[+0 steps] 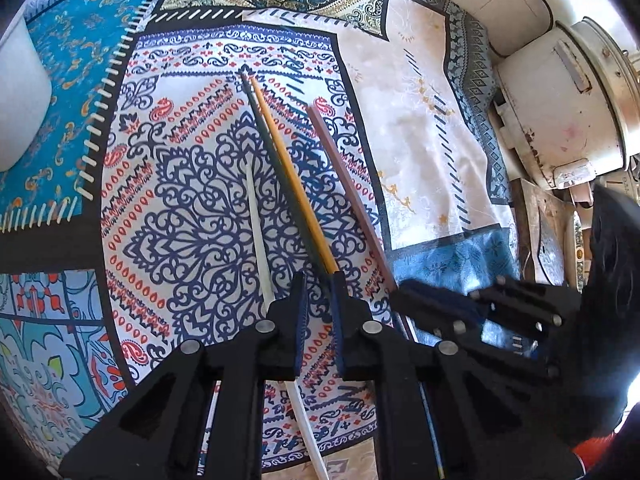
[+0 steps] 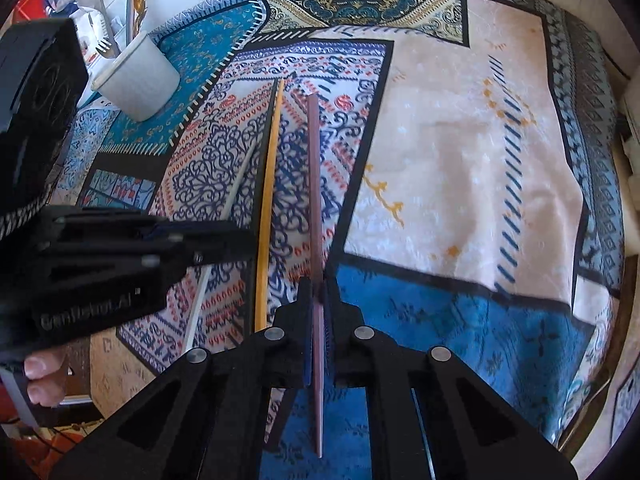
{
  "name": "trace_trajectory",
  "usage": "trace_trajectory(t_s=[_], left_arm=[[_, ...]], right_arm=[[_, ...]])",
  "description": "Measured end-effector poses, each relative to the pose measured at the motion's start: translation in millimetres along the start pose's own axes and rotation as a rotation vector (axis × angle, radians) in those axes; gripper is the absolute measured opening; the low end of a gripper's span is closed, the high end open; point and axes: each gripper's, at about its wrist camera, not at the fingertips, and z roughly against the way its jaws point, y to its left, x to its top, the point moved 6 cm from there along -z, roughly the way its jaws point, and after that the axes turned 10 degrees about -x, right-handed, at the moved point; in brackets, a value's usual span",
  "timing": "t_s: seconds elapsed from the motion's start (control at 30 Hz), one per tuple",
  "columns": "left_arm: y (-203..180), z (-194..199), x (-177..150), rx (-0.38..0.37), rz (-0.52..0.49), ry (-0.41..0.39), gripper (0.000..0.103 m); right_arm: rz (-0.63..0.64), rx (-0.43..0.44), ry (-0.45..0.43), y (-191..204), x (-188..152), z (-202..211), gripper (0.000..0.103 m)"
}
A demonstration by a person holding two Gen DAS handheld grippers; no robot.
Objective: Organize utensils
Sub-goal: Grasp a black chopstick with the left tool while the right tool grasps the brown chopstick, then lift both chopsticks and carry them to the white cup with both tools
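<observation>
Right gripper (image 2: 318, 292) is pinched tight on the pink chopstick (image 2: 314, 184), which runs near to far over the patterned cloth (image 2: 460, 140). Left gripper (image 1: 320, 296) is nearly closed; I can't tell if it grips the dark green chopstick (image 1: 280, 160) beside the yellow one (image 1: 292, 176). Risk: the thin stick pivots and slips.

"GenRobot.AI" on left hand-held gripper (image 2: 240, 246)

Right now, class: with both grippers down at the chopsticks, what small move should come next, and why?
Probably lift the right gripper straight up: its jaws are shut on the pink chopstick, which lies on the patterned cloth. The white cup already holding utensils looks like where it belongs.
</observation>
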Motion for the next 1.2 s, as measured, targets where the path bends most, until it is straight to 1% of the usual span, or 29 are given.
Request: trace_trajectory(t_s=[0.1,0.13,0.23,0.47,0.63,0.73,0.77,0.83,0.9,0.97,1.03,1.2], left_arm=[[-2.5,-1.3,2.1,0.020,-0.011,-0.003,0.010],[-3.0,-1.7,2.7,0.022,-0.011,-0.001,0.010],[-3.1,-2.1,3.9,0.028,-0.014,0.005,0.010],[-2.5,-5.2,12.7,0.054,-0.042,0.021,0.004],[-1.6,-4.3,7.6,0.046,-0.074,0.076,0.004],[2.0,-4.7,1.3,0.044,-0.068,0.111,0.006],[2.4,-4.0,0.2,0.044,-0.071,0.110,0.006],[2.0,-4.0,-1.3,0.047,-0.072,0.111,0.006],[1.0,-5.1,-0.7,0.049,-0.070,0.116,0.006],[0.5,-6.0,-0.7,0.042,-0.069,0.115,0.006],[0.4,-6.4,-0.8,0.039,-0.071,0.116,0.006],[-0.7,-9.4,2.8,0.029,-0.067,0.137,0.005]], right_arm=[[0.026,0.009,0.013,-1.4,-3.8,1.7,0.005],[0.026,0.007,0.017,-0.6,2.4,-0.9,0.005],[0.005,0.002,0.009,-4.4,6.8,0.2,0.005],[-0.016,-0.018,-0.001,-5.4,24.0,-4.1,0.005],[-0.009,-0.032,0.004,-0.5,32.6,-11.6,0.006],[-0.010,-0.032,0.011,3.4,34.5,-16.2,0.006],[-0.009,-0.033,0.003,4.8,35.1,-16.0,0.006],[-0.008,-0.024,0.004,7.4,35.4,-15.7,0.011],[-0.014,-0.012,0.003,7.6,35.9,-15.5,0.011],[-0.015,-0.004,0.000,7.7,35.9,-15.2,0.011],[-0.020,-0.015,-0.004,6.7,35.4,-14.5,0.007],[-0.031,-0.019,-0.005,8.8,34.3,-13.5,0.006]])
